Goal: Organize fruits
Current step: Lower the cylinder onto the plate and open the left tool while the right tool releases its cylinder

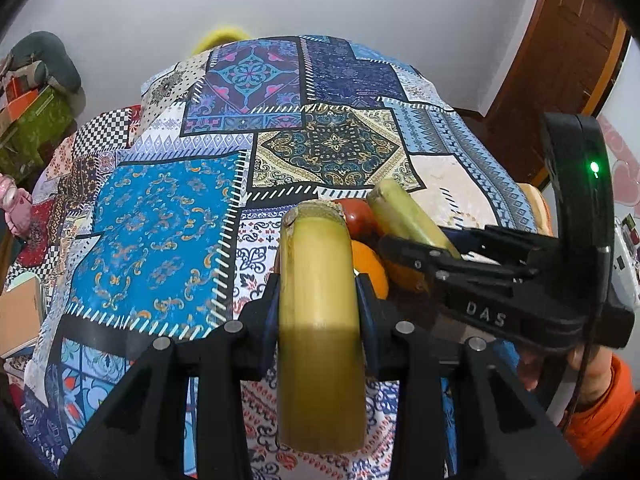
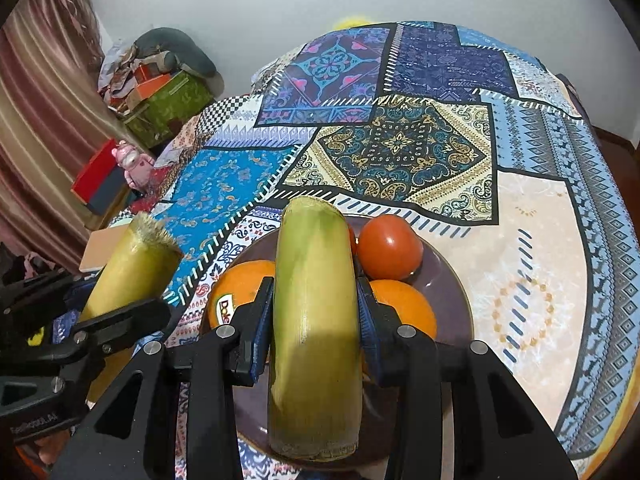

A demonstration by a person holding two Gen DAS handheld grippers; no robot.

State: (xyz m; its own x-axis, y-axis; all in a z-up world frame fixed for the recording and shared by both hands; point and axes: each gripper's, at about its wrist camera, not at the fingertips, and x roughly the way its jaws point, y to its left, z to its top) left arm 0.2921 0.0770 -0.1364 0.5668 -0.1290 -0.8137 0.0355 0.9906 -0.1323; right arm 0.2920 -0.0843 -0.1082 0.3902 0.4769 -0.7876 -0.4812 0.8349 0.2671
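Observation:
My left gripper is shut on a yellow-green sugarcane piece, held above the patchwork tablecloth. My right gripper is shut on a second sugarcane piece, held over a dark purple plate. On the plate lie two oranges and a red tomato. In the left wrist view the right gripper with its cane sits to the right, over the tomato and an orange. In the right wrist view the left gripper and its cane show at left.
The round table carries a patterned cloth. A pink toy, red box and green box stand beyond its left edge. A wooden door stands at the right. A brown notebook lies at left.

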